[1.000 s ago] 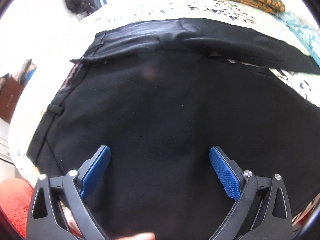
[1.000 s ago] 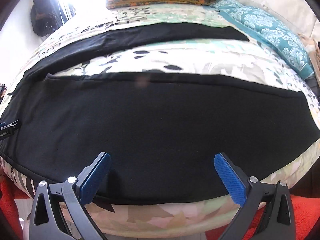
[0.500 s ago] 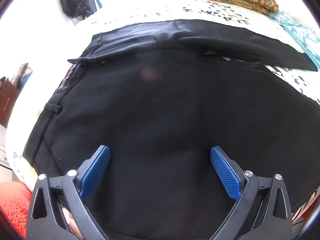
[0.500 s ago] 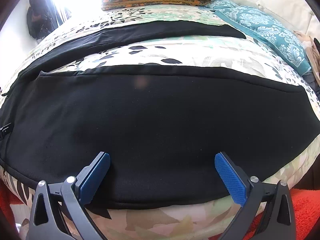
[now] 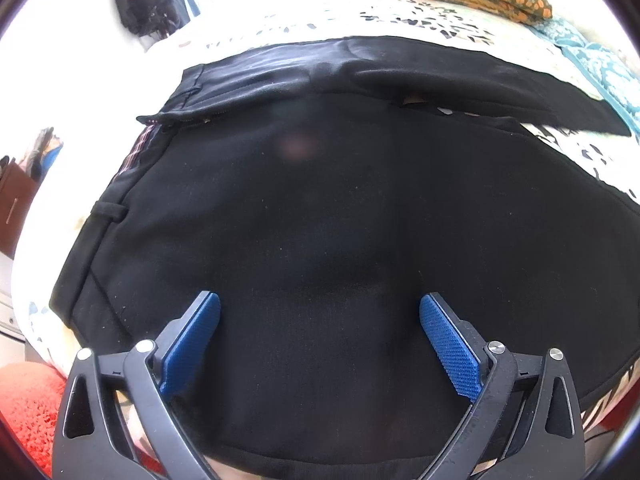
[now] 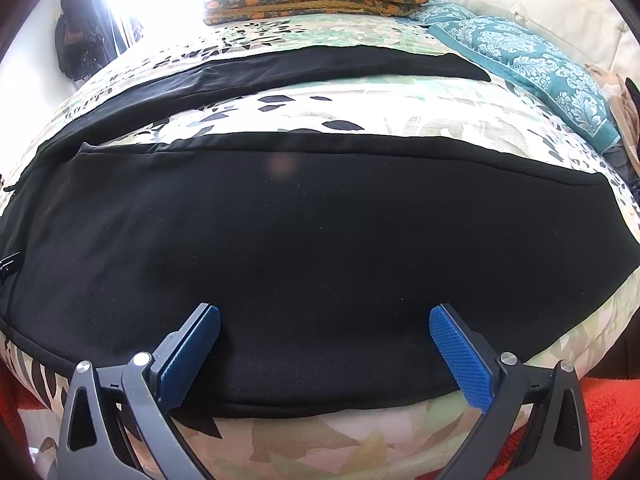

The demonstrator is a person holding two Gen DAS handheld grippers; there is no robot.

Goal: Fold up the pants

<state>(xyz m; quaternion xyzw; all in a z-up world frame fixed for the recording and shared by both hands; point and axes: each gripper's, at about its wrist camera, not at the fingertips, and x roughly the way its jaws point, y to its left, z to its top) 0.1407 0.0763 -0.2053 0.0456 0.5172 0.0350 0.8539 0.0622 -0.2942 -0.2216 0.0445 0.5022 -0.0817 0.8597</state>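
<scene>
Although little has shifted in the last second, we have eased both grippers slightly closer over the black trousers (image 5: 340, 220), which lie spread flat on the leaf-print bedspread (image 6: 360, 112) with both legs apart. Our left gripper (image 5: 320, 332) hovers above the seat near the waistband (image 5: 100, 216), jaws released and gripping nothing. Our right gripper (image 6: 324, 340) hangs over the near leg (image 6: 320, 240) by its lower edge, jaws likewise wide apart. The far leg (image 6: 320, 64) stays untouched beyond a strip of bedding. We judge the fold not yet begun; next comes pinching the near edge at both ends.
</scene>
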